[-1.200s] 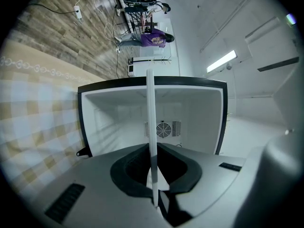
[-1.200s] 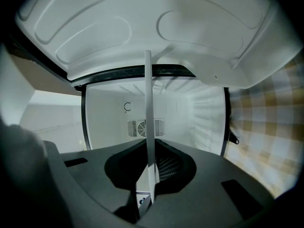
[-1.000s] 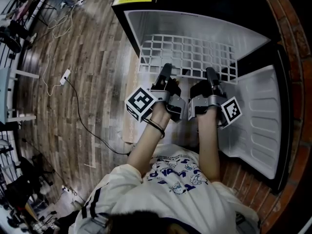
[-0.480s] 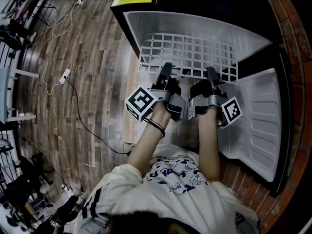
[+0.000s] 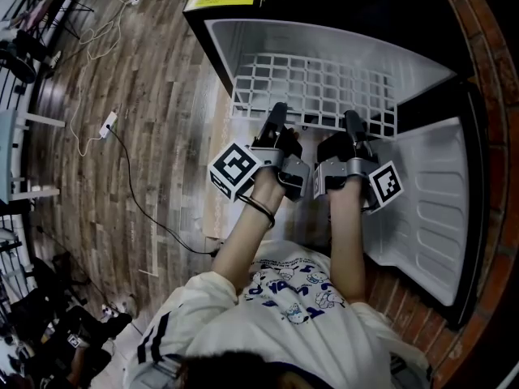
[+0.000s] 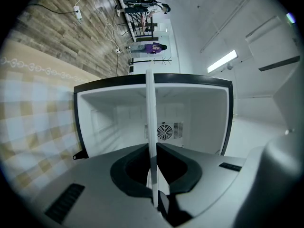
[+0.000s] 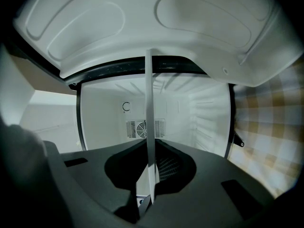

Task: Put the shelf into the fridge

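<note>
- Left gripper (image 5: 277, 113): jaws clamped on near edge of wire shelf (image 5: 312, 87).
- Right gripper (image 5: 352, 120): same edge, likewise clamped.
- Shelf: ahead of both grippers, largely inside open fridge (image 5: 243, 39).
- Handling: likely best pushed level, both grippers advancing evenly.

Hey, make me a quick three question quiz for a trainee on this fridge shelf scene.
1. True or false: the left gripper and the right gripper are both shut on the shelf.
2. The door of the fridge is: A open, at the person's right; B shut; C open, at the person's left.
3. Fill in: on the fridge's back wall sits a round ___.
Key: 1 true; 2 A; 3 fan.
</note>
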Demonstrator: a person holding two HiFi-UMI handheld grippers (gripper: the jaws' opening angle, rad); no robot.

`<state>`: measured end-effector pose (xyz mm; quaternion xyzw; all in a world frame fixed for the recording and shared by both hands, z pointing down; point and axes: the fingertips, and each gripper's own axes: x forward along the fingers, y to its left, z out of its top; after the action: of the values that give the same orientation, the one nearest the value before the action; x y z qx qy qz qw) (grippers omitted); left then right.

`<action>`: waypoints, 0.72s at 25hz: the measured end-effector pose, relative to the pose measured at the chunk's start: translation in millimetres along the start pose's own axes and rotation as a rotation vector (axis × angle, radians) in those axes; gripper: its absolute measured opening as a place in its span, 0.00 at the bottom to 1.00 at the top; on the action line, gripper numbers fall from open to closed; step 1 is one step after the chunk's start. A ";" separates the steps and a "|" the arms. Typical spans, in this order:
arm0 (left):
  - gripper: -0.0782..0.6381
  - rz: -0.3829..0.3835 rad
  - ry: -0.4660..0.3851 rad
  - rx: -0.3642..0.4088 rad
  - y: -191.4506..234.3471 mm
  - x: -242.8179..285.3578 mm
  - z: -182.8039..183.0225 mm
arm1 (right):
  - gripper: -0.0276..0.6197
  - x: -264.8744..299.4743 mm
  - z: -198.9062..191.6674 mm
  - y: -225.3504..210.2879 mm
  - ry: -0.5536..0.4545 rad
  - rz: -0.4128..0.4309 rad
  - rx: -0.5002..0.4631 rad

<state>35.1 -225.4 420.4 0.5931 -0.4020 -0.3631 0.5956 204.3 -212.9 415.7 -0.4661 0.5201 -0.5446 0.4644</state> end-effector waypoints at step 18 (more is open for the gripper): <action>0.16 -0.007 -0.006 0.002 3.6 0.3 0.9 | 0.11 0.2 -0.4 -3.4 -0.002 0.013 0.000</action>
<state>34.2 -226.0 423.9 0.5939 -0.4021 -0.3668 0.5925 203.8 -212.9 419.1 -0.4634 0.5224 -0.5412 0.4685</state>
